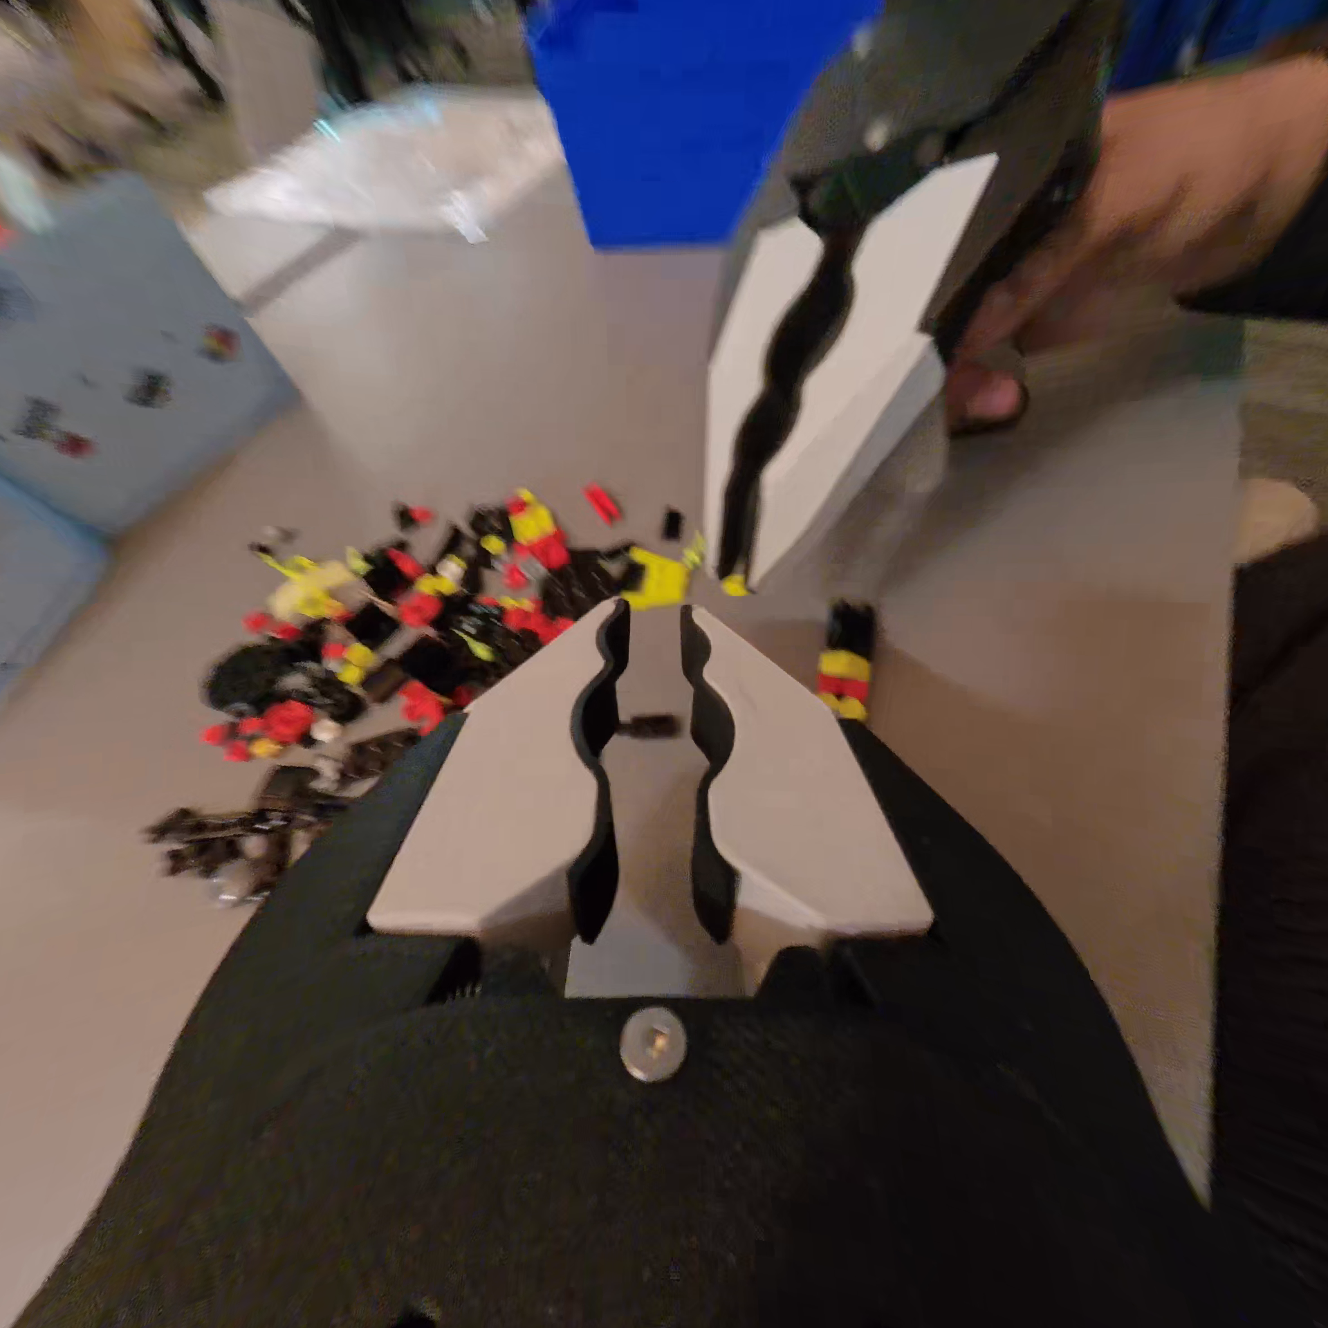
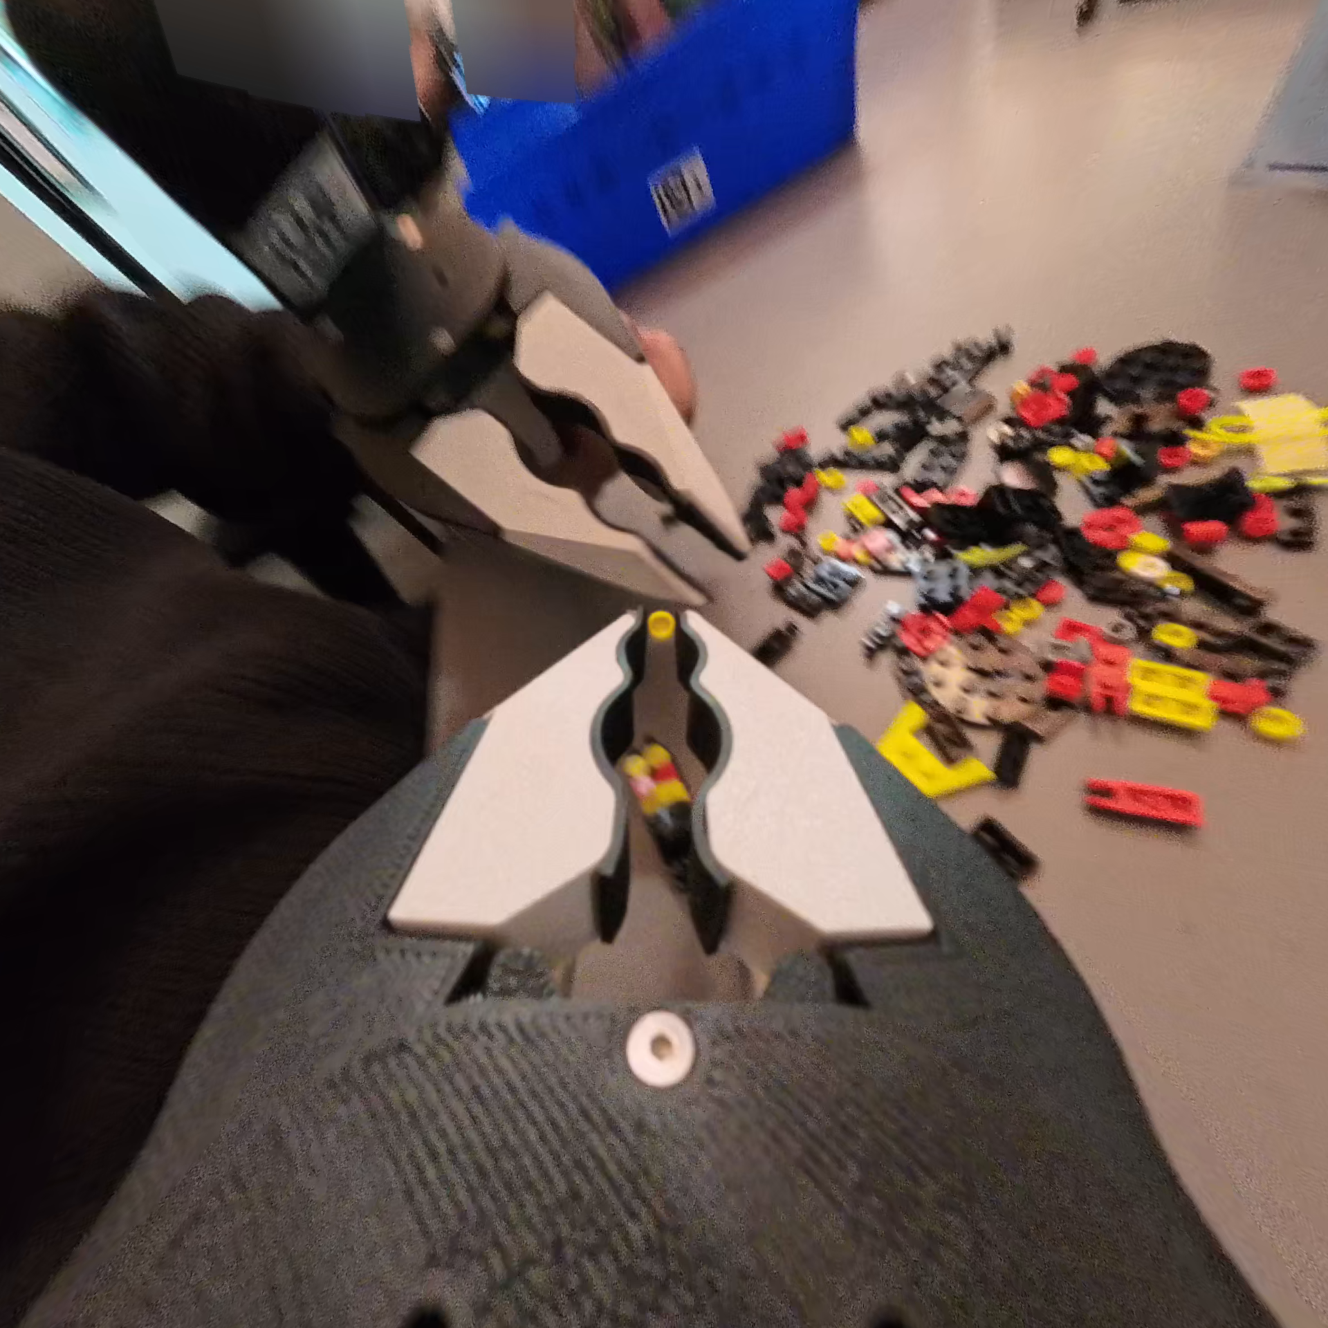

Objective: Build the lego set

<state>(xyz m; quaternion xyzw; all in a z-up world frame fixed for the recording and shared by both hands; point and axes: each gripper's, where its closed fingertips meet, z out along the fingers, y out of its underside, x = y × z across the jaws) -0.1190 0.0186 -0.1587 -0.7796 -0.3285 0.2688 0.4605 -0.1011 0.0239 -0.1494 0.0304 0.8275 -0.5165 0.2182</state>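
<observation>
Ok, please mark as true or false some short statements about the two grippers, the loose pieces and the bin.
1. The right gripper pinches a small yellow piece at its tips. True.
2. The left gripper is clamped on a red brick. False: its jaws stand apart and hold nothing.
3. The bin behind the parts is green. False: it is blue.
4. The loose pieces are mostly black, red and yellow. True.

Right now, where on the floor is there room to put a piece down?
Bare floor lies on the near side of the brick pile, past the red plate. More lies between the pile and the blue bin. The pile itself is crowded.
</observation>
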